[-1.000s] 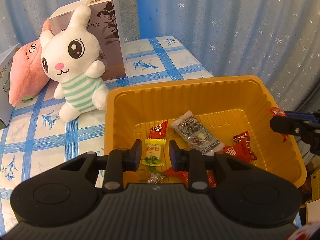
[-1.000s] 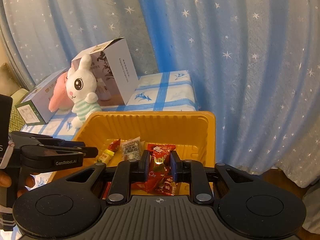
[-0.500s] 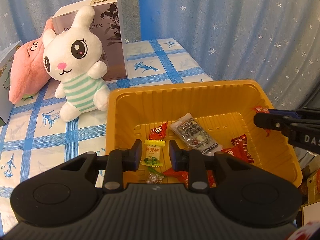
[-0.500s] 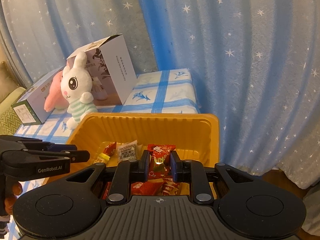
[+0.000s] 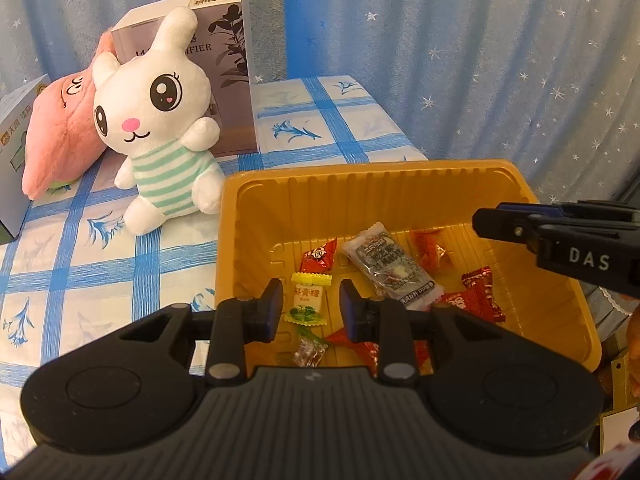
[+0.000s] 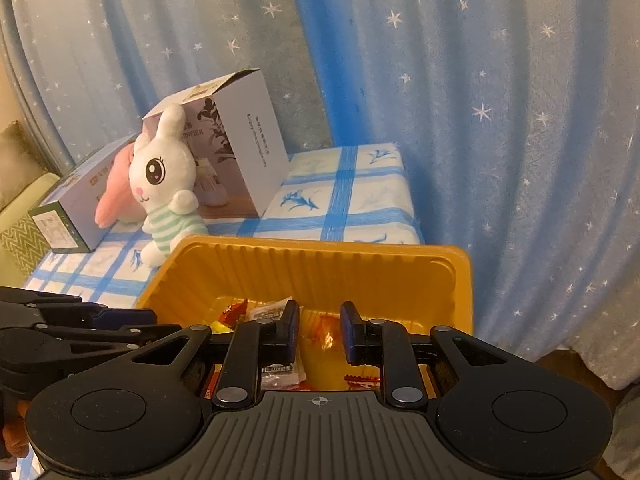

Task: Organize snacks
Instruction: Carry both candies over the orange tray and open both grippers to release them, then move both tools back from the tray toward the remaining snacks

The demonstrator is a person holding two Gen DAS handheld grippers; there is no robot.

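Observation:
An orange plastic tray (image 5: 372,184) sits on the blue-checked table and holds several wrapped snacks: a yellow-green candy (image 5: 307,300), a grey packet (image 5: 390,266), red candies (image 5: 478,298) and a red-orange snack (image 5: 432,248) lying loose near the back. My left gripper (image 5: 310,312) is open and empty above the tray's near side. My right gripper (image 6: 319,336) is open and empty over the tray (image 6: 320,256); the red-orange snack (image 6: 326,332) lies below its jaws. Its fingers (image 5: 516,228) show at the right in the left wrist view.
A white plush rabbit (image 5: 160,120) sits left of the tray, with a pink plush (image 5: 56,136) and a tall box (image 5: 228,60) behind it. Another box (image 6: 76,200) lies at the far left. Blue starred curtains hang behind the table.
My right gripper has opened and let go of the red-orange snack, which now lies in the tray. The right gripper moved further over the tray. The left gripper barely moved.

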